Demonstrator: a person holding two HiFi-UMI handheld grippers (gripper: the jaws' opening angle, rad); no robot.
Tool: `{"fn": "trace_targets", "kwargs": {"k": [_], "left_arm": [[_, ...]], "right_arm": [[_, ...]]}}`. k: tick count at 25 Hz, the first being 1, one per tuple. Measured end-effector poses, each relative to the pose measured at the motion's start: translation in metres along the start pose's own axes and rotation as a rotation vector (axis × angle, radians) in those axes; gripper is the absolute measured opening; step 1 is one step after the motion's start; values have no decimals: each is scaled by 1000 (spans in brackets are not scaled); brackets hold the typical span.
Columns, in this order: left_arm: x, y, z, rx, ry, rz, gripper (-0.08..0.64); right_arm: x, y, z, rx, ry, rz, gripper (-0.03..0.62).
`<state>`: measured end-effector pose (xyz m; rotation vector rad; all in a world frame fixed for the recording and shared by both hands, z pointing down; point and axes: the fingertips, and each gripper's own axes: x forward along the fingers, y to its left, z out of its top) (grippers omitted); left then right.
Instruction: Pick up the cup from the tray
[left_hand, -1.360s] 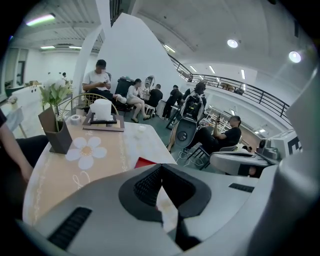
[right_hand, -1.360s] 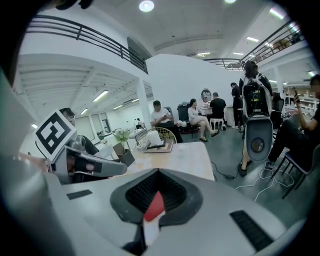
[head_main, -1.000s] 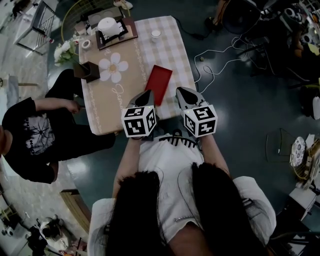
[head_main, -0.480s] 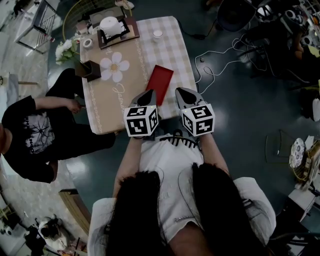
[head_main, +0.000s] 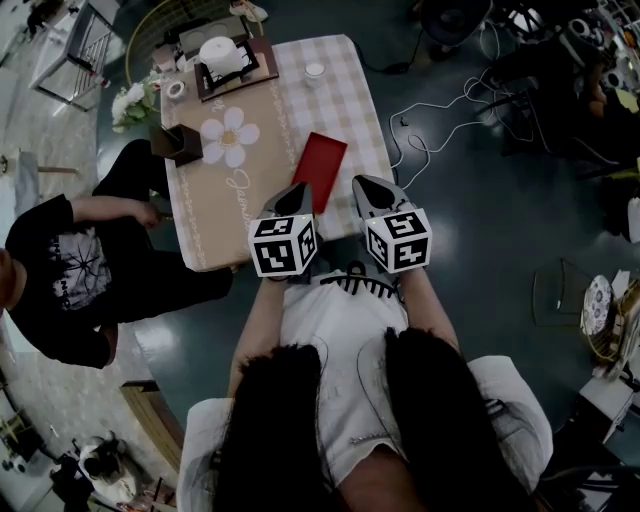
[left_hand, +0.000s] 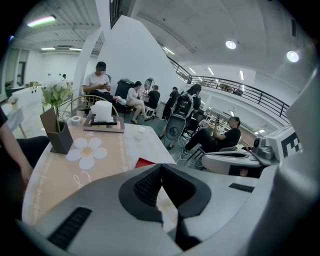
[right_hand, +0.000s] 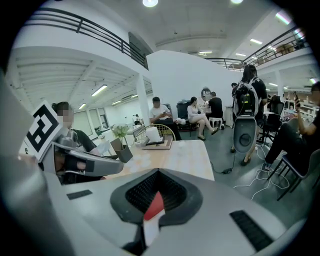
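Comparing the head view with the one a second back, you have changed almost nothing. The left gripper (head_main: 292, 190) and right gripper (head_main: 365, 185) have drifted only slightly and remain side by side over the near edge of the table (head_main: 345, 115), tips flanking the red card (head_main: 319, 170). The cup (head_main: 314, 70) is at the far end, on the checked cloth just beside the tray (head_main: 255, 68) rather than on it, and well apart from both tools. A larger white object (head_main: 215, 48) occupies the tray; I cannot identify it. A seated person (head_main: 60, 270) is at the table's left side.

Left gripper view: the left gripper (left_hand: 161, 172) has its jaws brought together at the tips, with nothing caught between them. The cup (left_hand: 141, 129) shows small and distant beyond them, right of the tray (left_hand: 104, 126).

Right gripper view: the right gripper (right_hand: 158, 175) is fully closed and empty. The red seen in the notch is the card lying beyond, not something held. The tray (right_hand: 157, 145) sits far down the table; the cup is too faint here to place.

Finding: the lack of movement means the pickup has not begun. In my judgement you must reach the full length of the table and part one pair of jaws before arriving at the cup.
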<state>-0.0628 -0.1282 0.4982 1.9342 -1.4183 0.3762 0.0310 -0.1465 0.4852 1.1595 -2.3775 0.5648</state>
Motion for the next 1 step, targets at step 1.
{"fn": "trace_targets", "kwargs": {"k": [1], "left_arm": [[0, 0, 0, -2, 0, -1, 8]], "right_arm": [[0, 0, 0, -1, -1, -1, 9]]}}
